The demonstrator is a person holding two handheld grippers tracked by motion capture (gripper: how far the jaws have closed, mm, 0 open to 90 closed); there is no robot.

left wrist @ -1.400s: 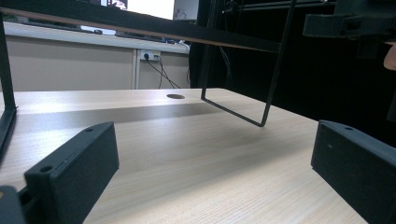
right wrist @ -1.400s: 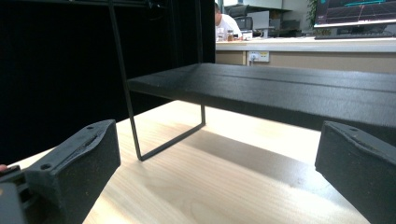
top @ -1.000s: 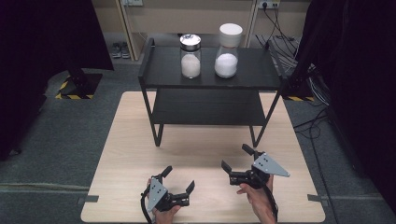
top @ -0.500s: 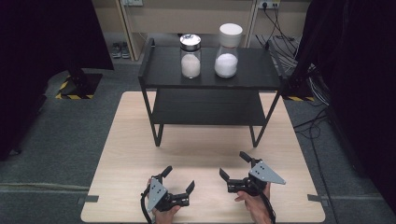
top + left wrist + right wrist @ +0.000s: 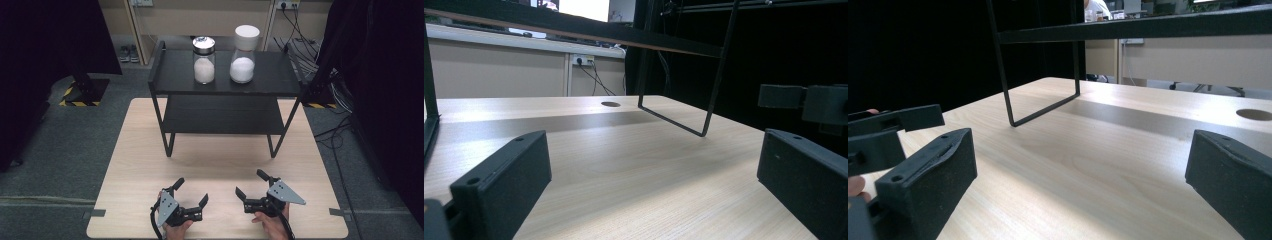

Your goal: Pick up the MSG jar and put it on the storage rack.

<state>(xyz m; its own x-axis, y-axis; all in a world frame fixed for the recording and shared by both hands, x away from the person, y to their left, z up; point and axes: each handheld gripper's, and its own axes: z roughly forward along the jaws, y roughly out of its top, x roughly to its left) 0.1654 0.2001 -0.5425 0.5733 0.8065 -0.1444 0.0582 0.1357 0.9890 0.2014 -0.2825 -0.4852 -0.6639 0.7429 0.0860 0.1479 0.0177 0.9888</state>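
Two clear jars of white powder stand on the top of a black shelf rack (image 5: 270, 82): one with a silver lid (image 5: 204, 60), one with a tall white lid (image 5: 244, 55). My left gripper (image 5: 191, 191) rests low at the table's front edge, open, with nothing between its jaws. My right gripper (image 5: 250, 183) sits beside it to the right, also open and empty. In the left gripper view my left gripper (image 5: 654, 170) has bare tabletop between its jaws. The right gripper view shows the same for my right gripper (image 5: 1080, 165).
The light wooden table (image 5: 220, 160) carries the rack, whose lower shelf (image 5: 220, 120) is bare. Thin rack legs (image 5: 719, 70) (image 5: 1008, 70) stand ahead of the jaws. A round cable hole (image 5: 610, 104) (image 5: 1254, 114) lies in the tabletop. Dark curtains flank the table.
My right gripper has drawn back toward the front edge of the table and slightly left. The left gripper has stayed put.
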